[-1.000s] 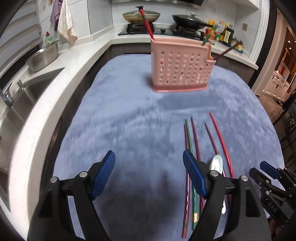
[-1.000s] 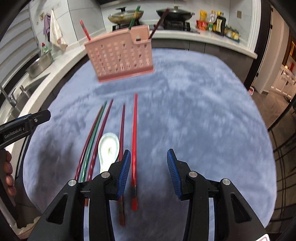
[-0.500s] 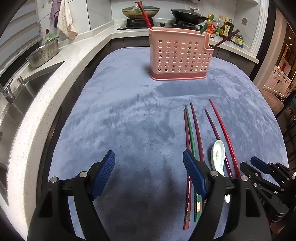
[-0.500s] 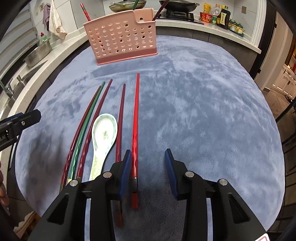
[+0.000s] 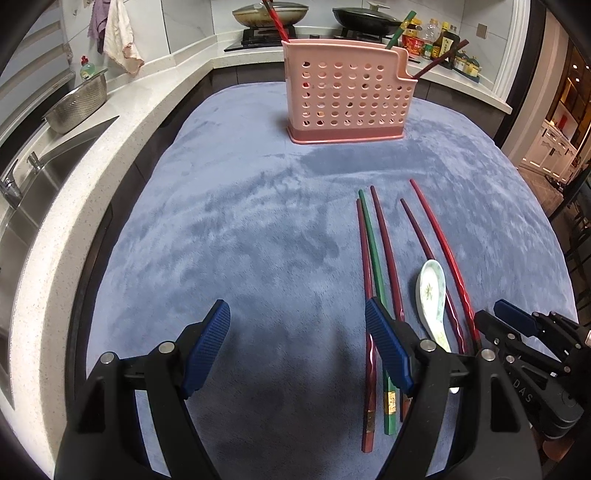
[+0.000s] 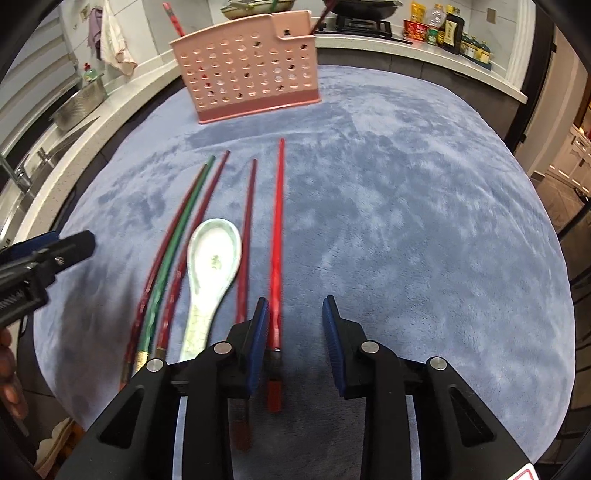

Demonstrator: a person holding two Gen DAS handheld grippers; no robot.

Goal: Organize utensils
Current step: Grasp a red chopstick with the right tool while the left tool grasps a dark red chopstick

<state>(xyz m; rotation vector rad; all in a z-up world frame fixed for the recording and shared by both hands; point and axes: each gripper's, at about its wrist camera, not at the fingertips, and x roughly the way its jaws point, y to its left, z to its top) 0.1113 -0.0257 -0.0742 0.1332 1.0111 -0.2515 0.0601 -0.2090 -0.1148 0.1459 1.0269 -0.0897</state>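
On the blue cloth [image 5: 240,221] lie several chopsticks side by side: a bright red one [image 6: 277,221], dark red ones [image 6: 247,229] and a green one [image 6: 177,236], with a white ceramic spoon [image 6: 214,258] among them. My right gripper [image 6: 295,301] hangs low over the bright red chopstick's near end. Its jaws are closing, the stick lies between them near the left pad, and the right pad stands clear. My left gripper [image 5: 295,306] is open over bare cloth, with its right finger above the green chopstick [image 5: 373,251]. A pink perforated holder [image 5: 347,96] at the back holds a few chopsticks.
A white counter with a sink [image 5: 48,173] and a metal colander [image 5: 79,105] curves along the left. Behind the holder stands a stove with pans [image 5: 269,14], and sauce bottles [image 5: 428,35] are at the back right. The cloth's edge drops off on the right.
My right gripper has sunk towards the chopsticks and its jaws have narrowed around the bright red one. The left gripper has stayed open and nearly still.
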